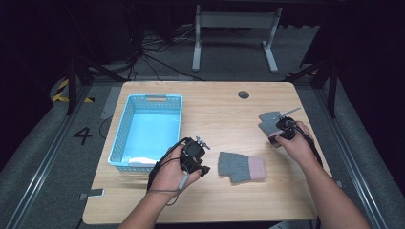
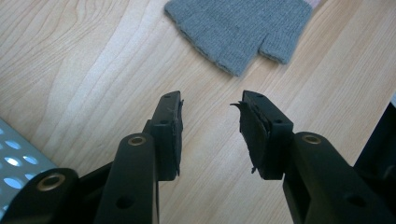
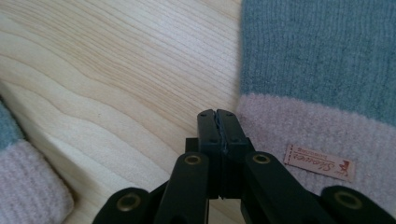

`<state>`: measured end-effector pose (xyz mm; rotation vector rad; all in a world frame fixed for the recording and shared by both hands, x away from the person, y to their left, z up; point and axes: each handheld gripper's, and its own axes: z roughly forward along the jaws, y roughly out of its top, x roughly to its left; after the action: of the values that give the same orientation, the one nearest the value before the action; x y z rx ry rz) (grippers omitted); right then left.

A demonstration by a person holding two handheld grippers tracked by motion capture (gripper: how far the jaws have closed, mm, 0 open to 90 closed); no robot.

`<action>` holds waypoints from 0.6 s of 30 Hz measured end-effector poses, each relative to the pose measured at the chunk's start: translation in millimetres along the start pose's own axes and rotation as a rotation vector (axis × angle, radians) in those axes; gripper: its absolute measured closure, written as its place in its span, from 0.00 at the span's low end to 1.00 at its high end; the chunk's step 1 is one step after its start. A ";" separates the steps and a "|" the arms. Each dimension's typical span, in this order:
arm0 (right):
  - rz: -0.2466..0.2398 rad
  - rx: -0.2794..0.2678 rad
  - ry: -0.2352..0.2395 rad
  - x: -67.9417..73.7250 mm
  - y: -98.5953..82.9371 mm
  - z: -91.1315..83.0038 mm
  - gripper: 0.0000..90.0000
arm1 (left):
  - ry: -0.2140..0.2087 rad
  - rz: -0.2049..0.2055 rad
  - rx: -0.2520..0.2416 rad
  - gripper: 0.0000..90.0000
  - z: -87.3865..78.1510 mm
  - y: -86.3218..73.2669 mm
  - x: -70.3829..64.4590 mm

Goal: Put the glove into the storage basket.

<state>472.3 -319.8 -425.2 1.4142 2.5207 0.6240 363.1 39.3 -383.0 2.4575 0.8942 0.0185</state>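
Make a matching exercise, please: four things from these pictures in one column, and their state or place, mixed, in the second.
Things:
1. left gripper
2. right gripper
3. blue basket
4. glove at the table's middle

States or places:
A. shut, beside a glove's pink cuff
B. lies flat between the two hands
C. open, nothing between its jaws
D. stands at the table's left

Pairs: 1-C, 2-A, 3-D, 4-B

A dim room: grey carpet floor (image 1: 43, 143), black cables (image 1: 157, 59), and a white table frame (image 1: 234, 28) behind.
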 end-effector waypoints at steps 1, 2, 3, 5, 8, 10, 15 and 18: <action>-0.007 -0.004 0.000 1.0 0.2 -1.4 1.00 | -0.001 0.000 -0.002 0.66 0.0 0.2 0.1; -0.007 -0.011 0.002 2.6 0.8 -3.0 1.00 | -0.002 0.000 -0.002 0.66 -0.1 0.5 0.1; -0.011 -0.029 0.003 6.4 3.3 -7.1 1.00 | -0.003 0.003 -0.004 0.66 -0.4 0.9 -0.3; -0.014 -0.036 0.004 8.0 4.9 -9.1 1.00 | -0.006 0.003 -0.006 0.66 -0.7 1.0 -0.7; -0.014 -0.057 0.005 11.0 8.7 -14.3 0.95 | -0.007 0.003 -0.009 0.66 -1.7 0.9 -1.3; 0.002 -0.067 0.023 11.8 10.6 -16.9 0.92 | -0.004 0.005 -0.009 0.66 -2.2 1.1 -0.9; 0.014 -0.096 0.006 6.9 17.7 -25.5 0.84 | -0.005 0.006 -0.007 0.66 -2.2 1.5 -1.0; 0.018 -0.104 -0.011 3.4 20.8 -27.7 0.80 | -0.004 0.007 -0.007 0.66 -2.7 0.9 -1.0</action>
<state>476.7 -314.8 -391.0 1.4021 2.4315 0.7362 362.4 39.3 -380.1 2.4536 0.8832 0.0191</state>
